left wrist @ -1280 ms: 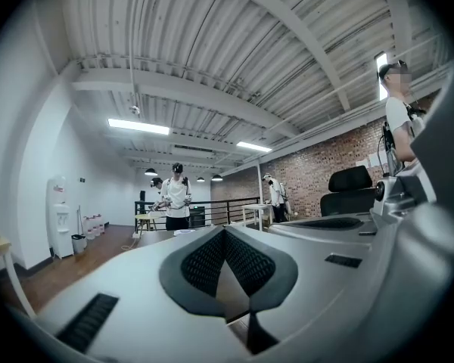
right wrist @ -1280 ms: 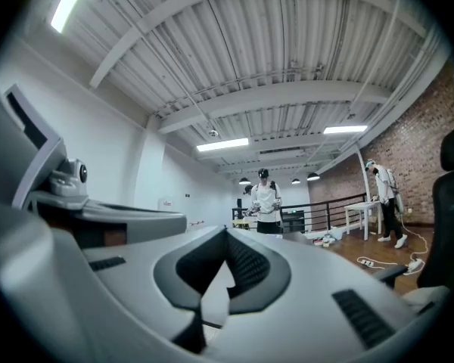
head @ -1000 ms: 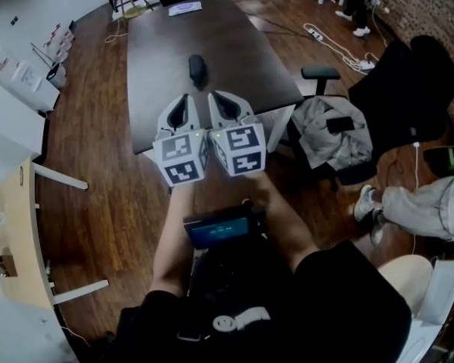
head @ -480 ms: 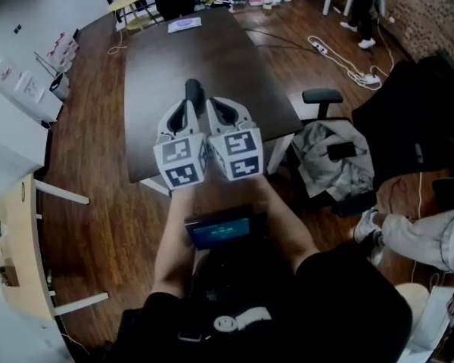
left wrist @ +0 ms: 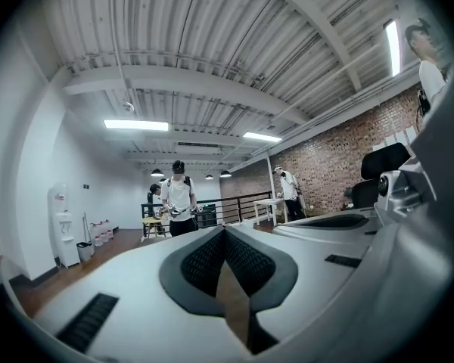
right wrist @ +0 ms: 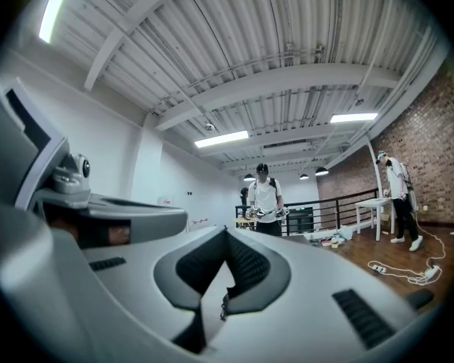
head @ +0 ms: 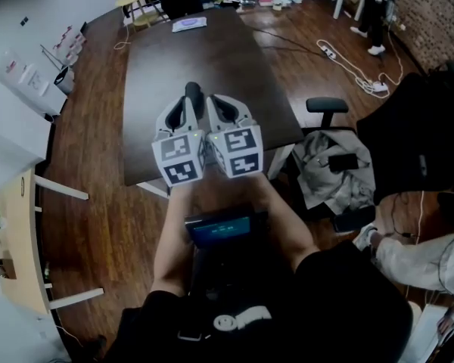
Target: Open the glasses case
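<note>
The glasses case [head: 194, 94] is a dark oblong lying on the dark brown table [head: 234, 66]. In the head view my two grippers are held side by side over the table's near edge. The left gripper [head: 183, 109] has its tip just left of the case's near end. The right gripper [head: 220, 106] has its tip just right of it. Both point level across the room, so neither gripper view shows the case. The left gripper [left wrist: 224, 234] has its jaws closed together with nothing between them. So does the right gripper [right wrist: 227, 237].
A paper sheet [head: 189, 24] lies at the table's far end. An office chair with a jacket [head: 329, 157] stands right of the table, and a cable with a power strip [head: 340, 55] lies on the floor. A pale table [head: 15, 233] is at left. A person [left wrist: 178, 203] stands far off.
Both grippers have moved forward together over the table's near edge. The case, a short way ahead of them a second ago, now lies between their tips. The jaws stay closed.
</note>
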Demonstrator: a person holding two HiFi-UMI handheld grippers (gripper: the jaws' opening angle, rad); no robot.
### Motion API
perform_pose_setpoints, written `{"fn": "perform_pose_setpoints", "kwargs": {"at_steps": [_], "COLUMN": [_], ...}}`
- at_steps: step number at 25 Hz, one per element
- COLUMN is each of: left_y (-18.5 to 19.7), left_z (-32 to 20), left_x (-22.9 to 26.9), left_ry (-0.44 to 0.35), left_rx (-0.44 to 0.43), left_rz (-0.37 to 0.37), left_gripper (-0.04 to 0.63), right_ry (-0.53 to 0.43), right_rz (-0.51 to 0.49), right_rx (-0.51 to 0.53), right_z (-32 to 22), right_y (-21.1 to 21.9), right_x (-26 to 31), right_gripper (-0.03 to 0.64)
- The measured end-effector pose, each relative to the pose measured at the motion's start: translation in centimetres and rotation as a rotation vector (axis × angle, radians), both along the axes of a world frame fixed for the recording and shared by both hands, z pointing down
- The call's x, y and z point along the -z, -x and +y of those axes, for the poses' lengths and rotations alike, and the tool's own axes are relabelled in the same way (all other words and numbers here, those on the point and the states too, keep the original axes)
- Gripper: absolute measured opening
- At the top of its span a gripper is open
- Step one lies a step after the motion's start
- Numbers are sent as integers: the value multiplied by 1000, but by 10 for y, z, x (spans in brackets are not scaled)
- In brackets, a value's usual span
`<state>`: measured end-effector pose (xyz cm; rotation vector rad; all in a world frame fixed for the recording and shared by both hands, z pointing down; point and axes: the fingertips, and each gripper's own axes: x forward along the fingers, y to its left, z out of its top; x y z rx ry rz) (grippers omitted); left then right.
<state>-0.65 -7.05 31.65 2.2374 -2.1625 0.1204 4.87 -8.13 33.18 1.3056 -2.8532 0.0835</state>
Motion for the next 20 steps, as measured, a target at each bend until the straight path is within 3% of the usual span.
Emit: {"fn": "perform_pose_setpoints", "kwargs": {"at_steps": [13,20], "left_y": [15,44], "left_z": [-19,-48], "left_x": [-7,-15], "left_ry": [-5,6], "left_rx": [19,37], "left_rz": [-1,26], "left_gripper": [-2,-2], "right_ry": [3,24], "right_rz": [1,28], "right_rx": [18,21], "right_z": [-20,-47], "right_y": [11,33], "right_x": [-8,-22], "right_gripper": [14,15]}}
